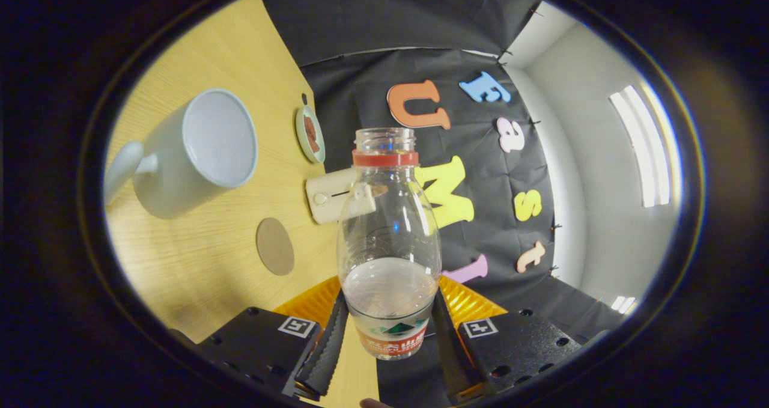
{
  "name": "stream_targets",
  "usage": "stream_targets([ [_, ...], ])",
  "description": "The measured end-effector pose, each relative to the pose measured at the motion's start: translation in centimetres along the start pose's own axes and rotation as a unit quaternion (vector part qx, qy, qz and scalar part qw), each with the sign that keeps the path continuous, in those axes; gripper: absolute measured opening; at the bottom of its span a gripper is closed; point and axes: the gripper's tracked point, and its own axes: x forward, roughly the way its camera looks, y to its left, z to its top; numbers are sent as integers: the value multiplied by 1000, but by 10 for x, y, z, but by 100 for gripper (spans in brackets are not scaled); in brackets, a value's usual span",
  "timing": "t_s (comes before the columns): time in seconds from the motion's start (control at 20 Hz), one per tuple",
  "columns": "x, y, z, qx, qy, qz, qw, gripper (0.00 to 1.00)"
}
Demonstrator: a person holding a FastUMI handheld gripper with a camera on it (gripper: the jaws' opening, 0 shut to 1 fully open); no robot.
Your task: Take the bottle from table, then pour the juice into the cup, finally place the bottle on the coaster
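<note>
A clear plastic bottle [389,240] with a red neck ring and no cap stands between the fingers of my gripper [388,330], which is shut on its labelled lower part. The view is rolled, so the wooden table [198,276] runs up one side. A little clear liquid lies in the bottle's lower part. A white mug [192,152] with a handle sits on the table beyond the fingers, its open mouth facing me; its inside looks white. A round brown coaster [275,246] lies flat on the table between the mug and the bottle.
A small pale green dish [310,134] with something brown in it sits near the table's far edge. A cream rectangular device [330,200] lies behind the bottle. The black booth cloth and a white wall with ceiling lights stand beyond the table.
</note>
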Motion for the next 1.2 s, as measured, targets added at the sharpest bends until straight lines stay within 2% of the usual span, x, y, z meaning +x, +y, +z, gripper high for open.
stream_targets([
  [0.2, 0, -7, 6, -57, -11, -12, 998, 74],
  [0.7, -8, -13, 15, -139, -27, -8, 990, 74],
  [1.2, -8, -21, 18, -165, -26, -5, 986, 74],
])
